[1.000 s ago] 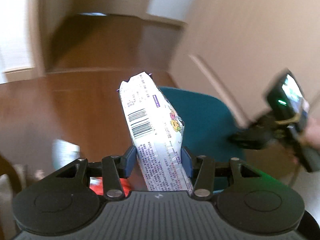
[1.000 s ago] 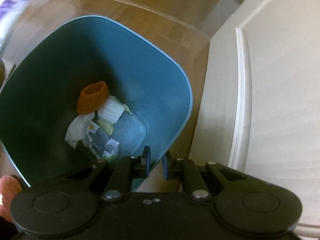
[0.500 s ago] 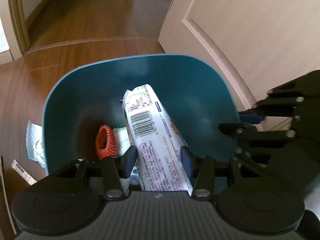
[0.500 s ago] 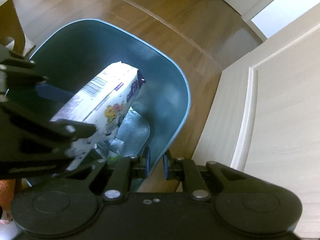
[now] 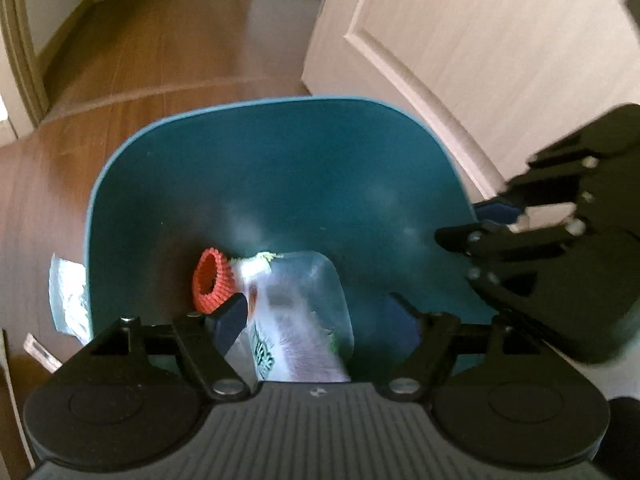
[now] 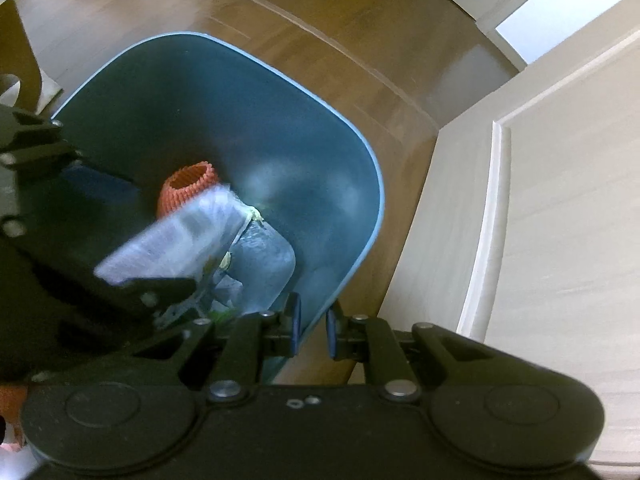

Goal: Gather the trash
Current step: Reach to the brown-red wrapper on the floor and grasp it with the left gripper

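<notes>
The step in hand looks like the drop. The left gripper (image 5: 316, 320) hangs over the blue bin (image 5: 280, 128) with its fingers spread wide, gripping nothing, and the white packet (image 5: 296, 328) shows blurred between and below them, apparently loose and falling inside the bin's walls. From the right side that packet (image 6: 172, 240) slants across the bin's middle, clear of the rim.

The right gripper (image 6: 312, 330) has its fingers nearly together with the bin's near rim (image 6: 360, 248) in the narrow gap; whether they actually pinch the rim I cannot tell, though it seems to be steadying the bin.

In the bottom lie an orange mesh sleeve (image 5: 212, 280), some crumpled white paper and a bit of pale green, partly hidden by the packet.

On the wooden floor just beside the bin lie a crumpled clear wrapper (image 5: 68, 296) and a small flat scrap (image 5: 40, 352). The next move probably calls for swinging the open left gripper out to those.
</notes>
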Action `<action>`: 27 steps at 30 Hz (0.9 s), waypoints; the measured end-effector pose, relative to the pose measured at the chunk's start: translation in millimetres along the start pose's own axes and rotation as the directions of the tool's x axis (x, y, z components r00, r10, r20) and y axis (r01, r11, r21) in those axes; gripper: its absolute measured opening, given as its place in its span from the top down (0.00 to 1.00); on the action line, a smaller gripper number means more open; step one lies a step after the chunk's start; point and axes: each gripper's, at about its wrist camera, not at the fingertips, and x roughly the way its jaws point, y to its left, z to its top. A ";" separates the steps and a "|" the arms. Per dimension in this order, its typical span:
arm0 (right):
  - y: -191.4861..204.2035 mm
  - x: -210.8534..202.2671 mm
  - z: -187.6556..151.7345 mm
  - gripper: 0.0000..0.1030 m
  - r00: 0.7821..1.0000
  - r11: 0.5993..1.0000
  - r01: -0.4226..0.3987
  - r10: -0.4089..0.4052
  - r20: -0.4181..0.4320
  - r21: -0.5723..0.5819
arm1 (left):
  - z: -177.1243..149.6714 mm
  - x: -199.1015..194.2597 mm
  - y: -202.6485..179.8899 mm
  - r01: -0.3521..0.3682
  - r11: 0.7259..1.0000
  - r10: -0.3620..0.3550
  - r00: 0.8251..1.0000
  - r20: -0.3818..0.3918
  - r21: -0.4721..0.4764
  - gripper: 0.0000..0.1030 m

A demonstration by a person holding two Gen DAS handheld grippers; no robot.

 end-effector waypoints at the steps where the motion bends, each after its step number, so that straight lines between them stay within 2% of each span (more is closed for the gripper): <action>1: -0.9 1.4 1.0 0.88 1.000 1.000 0.002 -0.002 -0.003 0.002 | -1.7 -4.7 0.4 -0.004 1.000 0.004 1.000 0.008 0.004 0.27; 6: -3.6 5.4 3.2 0.88 1.000 1.000 0.001 -0.001 -0.019 0.020 | -10.2 -36.1 15.0 0.019 1.000 -0.019 0.998 0.067 -0.005 0.27; 9: -2.5 6.3 5.2 0.88 0.999 1.000 -0.002 0.003 -0.034 0.020 | -16.8 -59.8 31.1 -0.003 1.000 0.005 0.992 0.124 -0.015 0.27; 13: -1.4 9.4 3.8 0.87 0.998 1.000 -0.012 0.013 -0.068 0.022 | -32.1 -86.4 57.7 -0.063 0.997 0.071 0.980 0.183 -0.047 0.27; 15: -3.0 12.4 3.8 0.86 0.996 0.999 -0.021 0.024 -0.086 0.034 | -42.9 -93.4 74.0 -0.128 0.990 0.139 0.969 0.203 -0.067 0.26; 17: -6.2 16.5 5.8 0.85 0.994 0.998 -0.030 0.036 -0.103 0.054 | -54.6 -95.6 93.9 -0.190 0.977 0.206 0.958 0.201 -0.099 0.24; 22: -12.9 27.3 9.7 0.82 0.986 0.991 -0.056 0.073 -0.149 0.120 | -82.0 -89.7 143.8 -0.245 0.940 0.282 0.950 0.136 -0.239 0.24; 24: -11.1 31.4 8.3 0.80 0.983 0.990 -0.071 0.090 -0.160 0.119 | -90.4 -86.3 158.7 -0.251 0.923 0.295 0.948 0.116 -0.291 0.24; 27: -7.5 26.0 8.2 0.77 0.986 0.994 -0.089 0.097 -0.132 0.067 | -97.1 -80.6 175.1 -0.243 0.903 0.295 0.950 0.100 -0.355 0.24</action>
